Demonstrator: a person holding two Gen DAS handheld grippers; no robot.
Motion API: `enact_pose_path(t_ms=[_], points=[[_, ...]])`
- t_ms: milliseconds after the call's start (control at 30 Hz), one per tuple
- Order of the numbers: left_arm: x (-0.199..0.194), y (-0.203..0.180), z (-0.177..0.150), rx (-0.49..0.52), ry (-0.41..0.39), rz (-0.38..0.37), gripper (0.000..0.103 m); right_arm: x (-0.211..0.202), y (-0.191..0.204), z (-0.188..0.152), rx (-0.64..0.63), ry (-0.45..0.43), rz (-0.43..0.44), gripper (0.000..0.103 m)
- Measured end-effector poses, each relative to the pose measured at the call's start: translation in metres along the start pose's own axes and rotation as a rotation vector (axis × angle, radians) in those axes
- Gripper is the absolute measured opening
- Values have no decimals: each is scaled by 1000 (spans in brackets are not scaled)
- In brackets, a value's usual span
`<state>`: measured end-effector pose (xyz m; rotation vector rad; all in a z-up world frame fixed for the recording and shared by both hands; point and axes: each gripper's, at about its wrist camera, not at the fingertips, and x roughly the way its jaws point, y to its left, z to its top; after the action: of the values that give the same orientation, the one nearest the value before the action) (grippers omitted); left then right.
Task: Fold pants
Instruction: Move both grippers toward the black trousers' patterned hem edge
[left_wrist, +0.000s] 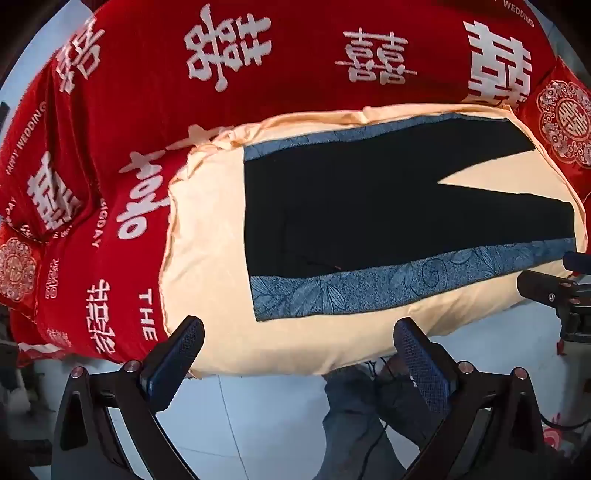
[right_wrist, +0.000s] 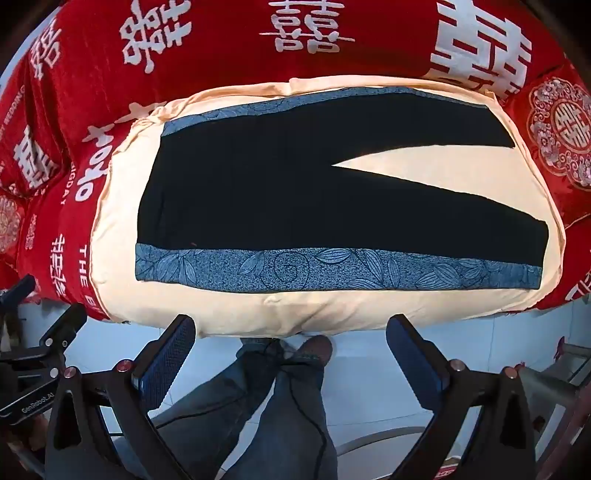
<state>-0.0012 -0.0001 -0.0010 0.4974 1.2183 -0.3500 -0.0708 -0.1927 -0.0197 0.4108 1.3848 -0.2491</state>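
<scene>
Both claws hang above the near edge of the bed, pointing steeply down, and neither has anything in it. The left claw has its jaws spread wide with only floor and the person's legs showing between them; the right claw is just as wide and just as empty.

The main risk, as I judge it, is a shallow bite. The pants lie flat on a soft cream quilt, so a claw coming down could pinch the quilt together with the cloth, or catch only the top layer and drag the pants into a crooked heap. The two legs splay apart, so a fold started before they are brought together would probably come out uneven. The cable trailing past the person's legs could also snag a claw.

The pants sit ahead of both claws, beyond the quilt's near edge, not touched by either. They are black with a blue leaf-patterned band along each outer side. The waist lies ahead and to the left, the cuffs to the right, with a wedge of cream between the legs. The fabric looks smooth and unfolded. A red cover with white characters stretches beyond.
</scene>
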Motion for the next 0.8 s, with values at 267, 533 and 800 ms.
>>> enact_pose_path(t_ms=[267, 533, 800], points=[[18, 5, 8, 25, 64, -55, 103, 7, 4, 7, -17, 5, -30, 103], [32, 16, 15, 5, 66, -63, 103, 16, 4, 13, 37, 28, -69, 103], [39, 15, 21, 11, 86, -105, 103, 14, -4, 12, 77, 35, -87, 103]])
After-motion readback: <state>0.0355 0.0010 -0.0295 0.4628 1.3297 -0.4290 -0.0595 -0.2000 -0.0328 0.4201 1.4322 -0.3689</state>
